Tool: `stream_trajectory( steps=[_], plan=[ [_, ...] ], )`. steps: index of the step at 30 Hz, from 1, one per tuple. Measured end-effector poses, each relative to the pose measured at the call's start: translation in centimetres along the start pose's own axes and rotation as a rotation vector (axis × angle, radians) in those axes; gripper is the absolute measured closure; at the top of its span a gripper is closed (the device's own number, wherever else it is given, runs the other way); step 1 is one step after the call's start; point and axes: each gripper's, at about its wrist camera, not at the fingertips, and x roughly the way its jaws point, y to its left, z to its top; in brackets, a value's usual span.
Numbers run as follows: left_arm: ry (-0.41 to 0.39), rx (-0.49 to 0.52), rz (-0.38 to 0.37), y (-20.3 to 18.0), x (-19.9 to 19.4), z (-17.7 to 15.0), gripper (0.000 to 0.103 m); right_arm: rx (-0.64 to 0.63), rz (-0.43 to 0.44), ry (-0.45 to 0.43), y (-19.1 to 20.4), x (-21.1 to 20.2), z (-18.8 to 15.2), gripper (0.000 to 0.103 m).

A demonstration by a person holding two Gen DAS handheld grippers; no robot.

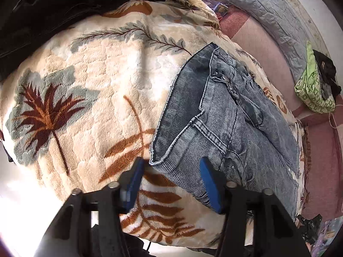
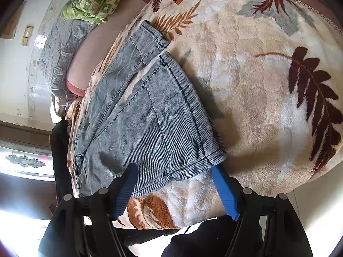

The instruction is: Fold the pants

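The pants are grey-blue washed jeans (image 1: 223,115), lying on a cream fleece blanket with leaf prints (image 1: 90,85). In the left wrist view my left gripper (image 1: 171,167) is open, its blue pads either side of the waistband corner near the front edge. In the right wrist view the jeans (image 2: 137,115) show their leg end, with two hems at the far end. My right gripper (image 2: 174,171) is open and straddles the near hem corner, just above the blanket (image 2: 246,98). Neither gripper holds cloth.
A black garment (image 1: 53,6) lies at the blanket's far left. A grey-blue quilt (image 1: 268,15) and a green patterned cloth (image 1: 310,85) lie on the pink sheet (image 1: 268,53) beyond. The blanket's front edge drops off just below both grippers.
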Motion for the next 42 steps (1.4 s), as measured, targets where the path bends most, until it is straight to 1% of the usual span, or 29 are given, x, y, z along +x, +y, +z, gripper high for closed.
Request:
stream_trajectory(
  steps=[1, 2, 3, 4, 7, 11, 13, 14, 15, 16, 17, 18, 19, 21, 24, 27, 29, 31, 32, 33, 34, 35, 36, 37, 38, 39, 40, 41, 42],
  plan=[
    [0.000, 0.010, 0.025, -0.3, 0.1, 0.1, 0.077, 0.010, 0.004, 0.000, -0.1, 0.1, 0.1, 0.029],
    [0.001, 0.015, 0.034, -0.5, 0.3, 0.2, 0.081, 0.016, 0.009, -0.002, -0.1, 0.1, 0.2, 0.029],
    [0.005, 0.018, 0.028, -0.7, 0.5, 0.3, 0.090, 0.017, 0.010, -0.005, -0.1, 0.1, 0.2, 0.029],
    [0.007, 0.016, 0.032, -0.9, 0.6, 0.4, 0.092, 0.013, 0.010, -0.007, -0.1, 0.1, 0.2, 0.029],
    [-0.016, 0.029, 0.044, -1.5, 0.4, 0.4, 0.096, 0.014, 0.008, -0.015, -0.1, -0.1, 0.3, 0.035],
    [-0.026, 0.034, 0.045, -1.6, 0.2, 0.4, 0.097, 0.051, 0.025, -0.033, -0.9, -0.5, 0.5, 0.036],
    [-0.023, 0.029, 0.043, -1.5, 0.2, 0.4, 0.096, 0.123, 0.055, -0.056, -1.9, -0.6, 0.7, 0.036],
    [-0.023, 0.028, 0.043, -1.4, 0.2, 0.4, 0.096, 0.137, 0.066, -0.063, -2.0, -0.6, 0.8, 0.036],
    [-0.024, 0.033, 0.045, -1.5, 0.2, 0.4, 0.096, 0.131, 0.069, -0.065, -1.9, -0.5, 0.8, 0.036],
    [-0.026, 0.037, 0.048, -1.5, 0.2, 0.3, 0.096, 0.124, 0.067, -0.068, -1.8, -0.4, 0.8, 0.039],
    [-0.030, 0.039, 0.048, -1.6, 0.2, 0.3, 0.096, 0.122, 0.048, -0.074, -1.8, -0.5, 0.8, 0.047],
    [-0.032, 0.038, 0.048, -1.6, 0.1, 0.3, 0.097, 0.115, 0.025, -0.084, -1.8, -0.7, 0.8, 0.079],
    [-0.032, 0.034, 0.047, -1.6, 0.0, 0.3, 0.097, 0.109, 0.017, -0.090, -1.7, -0.9, 0.9, 0.087],
    [-0.047, 0.035, 0.048, -1.8, -0.6, 0.3, 0.097, 0.062, -0.010, -0.113, -0.7, -1.6, 0.7, 0.087],
    [-0.108, 0.086, 0.060, -3.0, -2.7, 0.4, 0.097, -0.051, -0.049, -0.157, 2.3, -3.4, 0.6, 0.087],
    [-0.166, 0.118, 0.053, -4.1, -5.1, 0.0, 0.097, -0.122, -0.058, -0.195, 4.3, -5.5, 0.5, 0.087],
    [-0.191, 0.126, 0.050, -4.5, -6.1, -0.5, 0.097, -0.144, -0.084, -0.207, 4.5, -6.0, 0.4, 0.087],
    [-0.177, 0.119, 0.068, -4.3, -5.8, -1.2, 0.097, -0.130, -0.124, -0.191, 3.1, -5.1, 0.7, 0.085],
    [-0.155, 0.121, 0.087, -4.1, -5.0, -1.5, 0.097, -0.117, -0.154, -0.157, 1.9, -3.9, 0.9, 0.083],
    [-0.128, 0.113, 0.113, -3.7, -4.2, -1.8, 0.097, -0.090, -0.181, -0.084, 0.5, -2.2, 1.0, 0.080],
    [-0.092, 0.089, 0.133, -3.0, -3.3, -1.9, 0.097, -0.040, -0.181, -0.019, -0.9, -0.8, 0.8, 0.076],
    [-0.062, 0.066, 0.140, -2.2, -2.6, -1.9, 0.096, -0.021, -0.148, -0.038, -1.5, -0.9, 0.4, 0.075],
    [-0.045, 0.053, 0.150, -1.7, -2.3, -1.8, 0.094, -0.028, -0.136, -0.053, -1.5, -1.4, 0.3, 0.072],
    [-0.042, 0.036, 0.158, -1.2, -2.4, -1.6, 0.092, -0.034, -0.150, -0.059, -1.3, -1.9, 0.3, 0.063],
    [-0.046, 0.023, 0.149, -1.1, -2.7, -1.4, 0.092, -0.036, -0.177, -0.091, -1.0, -2.8, 0.3, 0.057],
    [-0.053, 0.024, 0.144, -1.2, -3.2, -1.2, 0.091, -0.051, -0.208, -0.136, -0.5, -3.8, 0.3, 0.048],
    [-0.068, 0.031, 0.142, -1.7, -3.8, -1.1, 0.090, -0.071, -0.226, -0.176, 0.1, -4.9, 0.5, 0.046],
    [-0.089, 0.046, 0.156, -2.4, -4.5, -1.0, 0.090, -0.087, -0.220, -0.215, 0.8, -5.9, 0.8, 0.046],
    [-0.117, 0.068, 0.174, -3.2, -5.2, -0.9, 0.090, -0.096, -0.190, -0.246, 1.6, -6.7, 1.0, 0.045]
  ],
)
